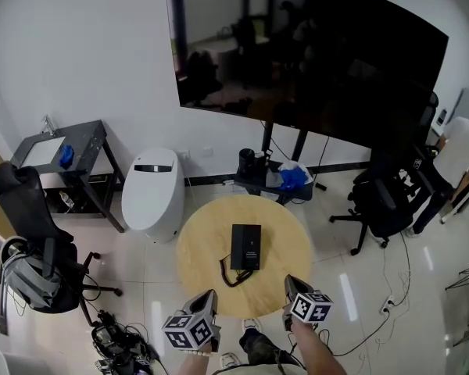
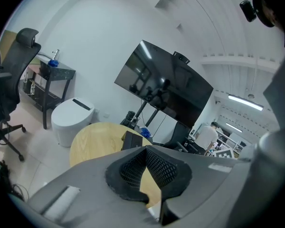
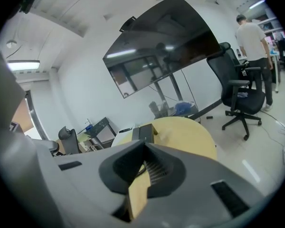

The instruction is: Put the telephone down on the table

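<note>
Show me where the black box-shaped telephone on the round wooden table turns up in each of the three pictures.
Head view: the black box-shaped telephone lies mid-table on the round wooden table, in the lower middle of the picture.
Left gripper view: just above the jaws, slightly left of centre.
Right gripper view: just above the jaws, near the centre.
Shared landmark: the large dark wall screen, behind the telephone in every view.

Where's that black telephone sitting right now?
In the head view the telephone lies near the middle of the round wooden table, its cord curling off its near left side; a white toilet stands left of the table.
</note>
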Available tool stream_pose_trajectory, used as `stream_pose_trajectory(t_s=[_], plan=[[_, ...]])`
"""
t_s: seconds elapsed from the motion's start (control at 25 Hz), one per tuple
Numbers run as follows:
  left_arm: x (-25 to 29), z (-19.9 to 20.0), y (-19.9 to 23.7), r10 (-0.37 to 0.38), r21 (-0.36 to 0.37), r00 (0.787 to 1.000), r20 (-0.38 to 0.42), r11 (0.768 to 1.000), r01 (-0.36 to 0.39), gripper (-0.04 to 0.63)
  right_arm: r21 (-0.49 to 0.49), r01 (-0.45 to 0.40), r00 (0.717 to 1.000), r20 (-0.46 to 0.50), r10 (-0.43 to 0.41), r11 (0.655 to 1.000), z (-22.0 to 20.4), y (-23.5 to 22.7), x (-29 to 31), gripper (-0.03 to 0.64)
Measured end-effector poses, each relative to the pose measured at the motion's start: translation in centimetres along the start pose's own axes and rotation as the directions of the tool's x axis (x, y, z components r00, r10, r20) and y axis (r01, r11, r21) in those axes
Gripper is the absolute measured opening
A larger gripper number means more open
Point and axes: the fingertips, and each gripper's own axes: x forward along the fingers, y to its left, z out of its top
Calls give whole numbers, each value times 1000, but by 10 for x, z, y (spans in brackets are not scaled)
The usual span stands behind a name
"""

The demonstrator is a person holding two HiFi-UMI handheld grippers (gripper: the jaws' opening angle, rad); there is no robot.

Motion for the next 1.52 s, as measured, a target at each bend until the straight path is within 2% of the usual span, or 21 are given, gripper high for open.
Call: stream_pose_trajectory(t_s=[0.4, 0.6, 0.8, 1.12, 1.52], plan=[[-23, 8, -35, -90, 80, 996, 16, 993, 88, -14, -54, -17, 998, 63, 21, 998, 31, 38, -72, 3], [-29, -9, -54, -131, 101, 991, -23, 986, 132, -12, -40, -20, 997, 75, 23, 999, 17, 50, -103, 3], [-36, -31, -76, -148, 110, 988, -52, 982, 153, -12, -6, -33, 998, 56, 34, 999, -7, 41, -130, 3], [-63, -53, -105, -119, 127, 992, -43, 984, 124, -14, -19, -77, 996, 54, 78, 997, -28, 36, -177, 3], [-130, -115, -151, -37, 172, 999, -39, 984, 43, -14, 8, -164, 984, 68, 163, 986, -69, 22, -257, 3]])
